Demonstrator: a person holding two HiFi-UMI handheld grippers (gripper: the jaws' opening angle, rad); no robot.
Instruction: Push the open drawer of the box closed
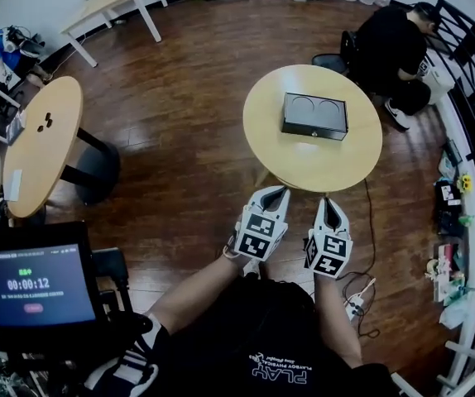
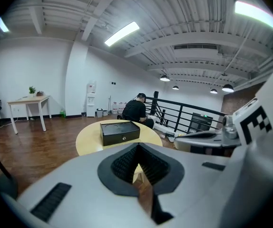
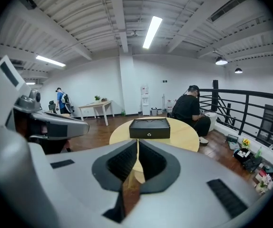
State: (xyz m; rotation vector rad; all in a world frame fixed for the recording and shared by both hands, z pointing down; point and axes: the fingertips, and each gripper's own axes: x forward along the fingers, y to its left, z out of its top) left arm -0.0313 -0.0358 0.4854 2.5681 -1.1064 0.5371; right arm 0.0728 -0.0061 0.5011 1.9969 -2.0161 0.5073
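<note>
Left tongs (image 1: 277, 190) and right tongs (image 1: 329, 203) sit pressed together, empty, facing the black box (image 1: 314, 116) on the table (image 1: 320, 165).

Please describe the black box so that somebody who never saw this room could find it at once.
Look at the round pale wooden table in the middle of the wooden floor. The black box lies on it, the only thing there; its lid shows two round recesses and its front a small knob.
</note>
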